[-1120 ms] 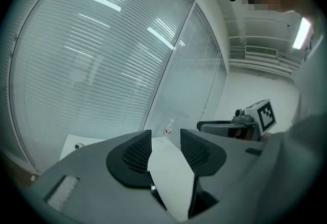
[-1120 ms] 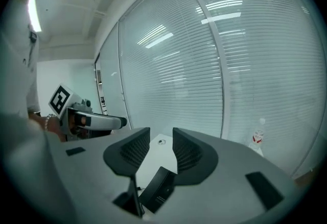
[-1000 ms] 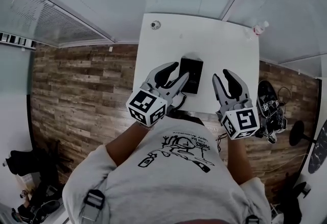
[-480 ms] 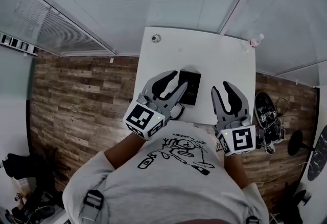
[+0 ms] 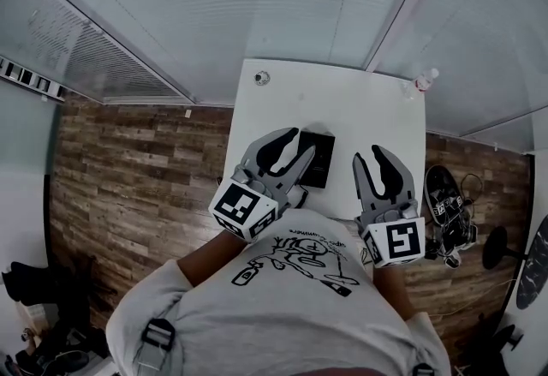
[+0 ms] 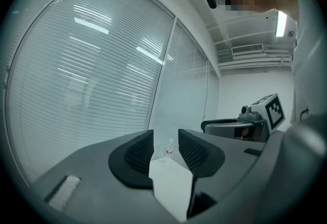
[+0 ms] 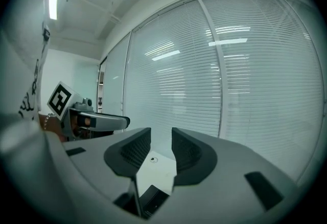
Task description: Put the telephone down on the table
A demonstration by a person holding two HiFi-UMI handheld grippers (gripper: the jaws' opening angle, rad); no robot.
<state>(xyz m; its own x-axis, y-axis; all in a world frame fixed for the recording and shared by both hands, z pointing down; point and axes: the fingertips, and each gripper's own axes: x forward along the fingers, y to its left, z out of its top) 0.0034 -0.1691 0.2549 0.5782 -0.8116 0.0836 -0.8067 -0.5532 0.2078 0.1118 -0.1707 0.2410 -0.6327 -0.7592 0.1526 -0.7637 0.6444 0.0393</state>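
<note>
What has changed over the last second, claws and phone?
Very little. The left claw and right claw seem to have lifted slightly above the table. Both are shut and empty, and nothing was gripped or let go. The phone still lies flat by the table's near edge, beside the left claw. The bottle and the round thing at the far corners have not moved.

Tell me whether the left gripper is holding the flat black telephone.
No: the left gripper view shows nothing between the left gripper's jaws, and the flat black telephone lies on the white table.
</note>
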